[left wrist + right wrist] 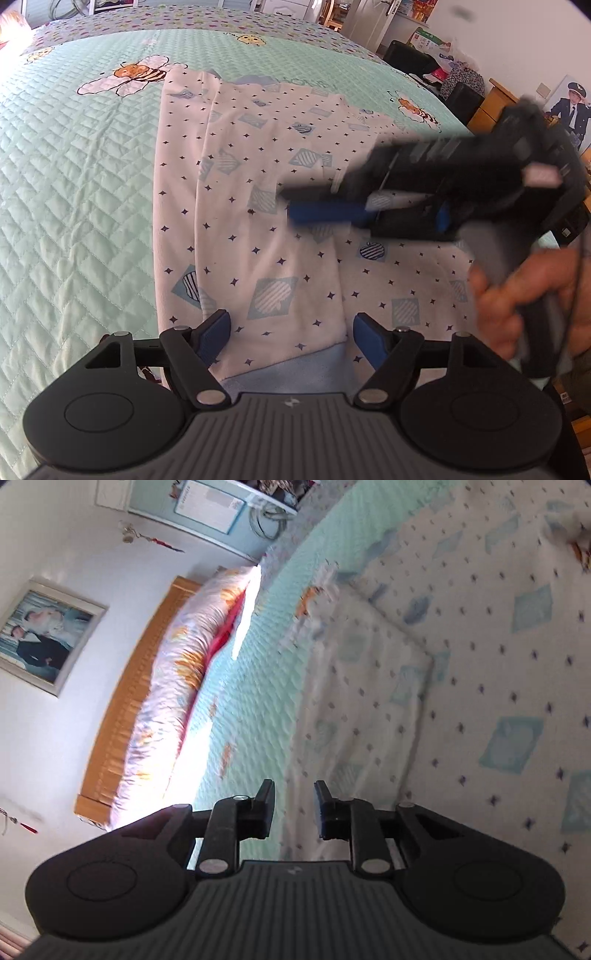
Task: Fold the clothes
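A white garment (266,177) with small dark stars and blue striped patches lies spread on the mint quilted bedspread (74,184), one layer folded lengthwise over the rest. My left gripper (291,341) stands open just above the garment's near blue hem (295,369), with the cloth showing between its blue pads (214,339) and not pinched. My right gripper (291,205), blurred and held by a hand (517,295), hovers over the middle of the garment from the right. In the right wrist view the right gripper (294,805) has a narrow gap with nothing in it, above the garment's edge (369,709).
The bedspread carries bee prints (136,74). A flowered pillow roll (177,686) lies against a wooden headboard (122,709) under a framed picture (44,635). Beyond the bed's far right edge stand dark chairs (410,55) and wooden furniture (495,103).
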The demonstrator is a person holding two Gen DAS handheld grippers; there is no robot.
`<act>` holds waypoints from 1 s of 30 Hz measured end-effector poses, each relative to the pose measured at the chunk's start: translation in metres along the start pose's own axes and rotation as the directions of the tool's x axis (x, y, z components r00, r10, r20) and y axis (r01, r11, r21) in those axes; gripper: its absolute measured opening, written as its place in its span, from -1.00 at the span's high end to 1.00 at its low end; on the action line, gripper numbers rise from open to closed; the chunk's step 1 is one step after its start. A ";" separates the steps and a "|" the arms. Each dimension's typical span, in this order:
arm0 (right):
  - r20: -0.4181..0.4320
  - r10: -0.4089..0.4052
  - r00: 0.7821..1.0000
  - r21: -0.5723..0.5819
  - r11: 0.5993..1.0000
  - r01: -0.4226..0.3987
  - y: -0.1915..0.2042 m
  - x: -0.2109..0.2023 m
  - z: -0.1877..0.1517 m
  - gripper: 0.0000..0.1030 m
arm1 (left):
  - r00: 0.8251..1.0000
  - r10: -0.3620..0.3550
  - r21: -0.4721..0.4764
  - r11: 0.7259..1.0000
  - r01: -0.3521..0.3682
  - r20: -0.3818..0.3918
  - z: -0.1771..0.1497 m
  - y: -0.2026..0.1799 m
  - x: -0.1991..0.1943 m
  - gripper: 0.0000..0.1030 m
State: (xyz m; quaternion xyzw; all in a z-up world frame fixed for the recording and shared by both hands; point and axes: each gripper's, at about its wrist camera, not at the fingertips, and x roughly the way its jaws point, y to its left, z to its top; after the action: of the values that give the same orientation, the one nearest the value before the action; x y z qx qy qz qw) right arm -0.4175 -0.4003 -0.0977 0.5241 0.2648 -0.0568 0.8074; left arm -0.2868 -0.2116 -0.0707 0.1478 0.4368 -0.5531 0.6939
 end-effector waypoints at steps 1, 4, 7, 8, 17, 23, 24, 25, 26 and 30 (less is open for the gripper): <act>-0.005 -0.038 0.999 -0.001 0.999 0.038 -0.006 0.003 -0.003 0.91 | 1.000 -0.001 -0.001 1.000 0.001 0.000 0.000 0.000 0.000 -0.48; 0.031 0.008 0.999 0.018 1.000 -0.008 0.000 -0.012 -0.007 0.52 | 1.000 -0.008 -0.011 1.000 0.008 0.002 0.000 0.002 -0.001 -0.48; 0.015 0.056 0.998 0.019 0.998 -0.056 0.007 -0.018 -0.017 0.49 | 1.000 -0.010 -0.011 1.000 0.010 -0.001 0.001 0.001 0.000 -0.52; 0.008 0.072 0.997 0.020 0.997 -0.072 0.009 -0.020 -0.021 0.48 | 1.000 -0.011 -0.009 1.000 0.011 -0.001 0.001 0.001 0.000 -0.55; -0.010 0.033 0.999 -0.014 0.999 -0.033 0.008 -0.033 -0.041 0.26 | 0.998 -0.054 -0.032 0.998 0.054 0.021 -0.001 0.009 -0.003 -0.58; 0.038 0.079 0.996 0.070 0.994 -0.081 -0.013 -0.047 -0.049 0.44 | 0.995 -0.073 -0.120 0.990 0.080 0.065 -0.003 0.017 -0.017 -0.56; 0.062 0.113 0.992 0.075 0.990 -0.118 -0.013 -0.052 -0.050 0.33 | 0.995 -0.062 -0.133 0.988 0.071 0.072 -0.002 0.018 -0.022 -0.56; 0.068 0.142 0.988 0.076 0.986 -0.147 -0.013 -0.055 -0.051 0.32 | 0.994 -0.053 -0.141 0.988 0.066 0.095 -0.001 0.018 -0.029 -0.55; 0.061 0.153 0.986 0.090 0.983 -0.158 -0.015 -0.056 -0.054 0.32 | 0.991 -0.044 -0.146 0.987 0.062 0.124 0.000 0.019 -0.038 -0.53; 0.048 0.195 0.980 0.111 0.973 -0.200 -0.016 -0.060 -0.069 0.28 | 0.967 -0.057 -0.208 0.972 0.111 0.248 0.008 0.026 -0.068 -0.53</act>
State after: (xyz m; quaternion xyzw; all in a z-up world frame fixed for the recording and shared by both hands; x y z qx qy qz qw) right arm -0.5007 -0.3580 -0.1031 0.5926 0.1926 -0.0011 0.7821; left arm -0.2602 -0.1649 -0.0214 -0.0166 0.4143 -0.5441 0.7294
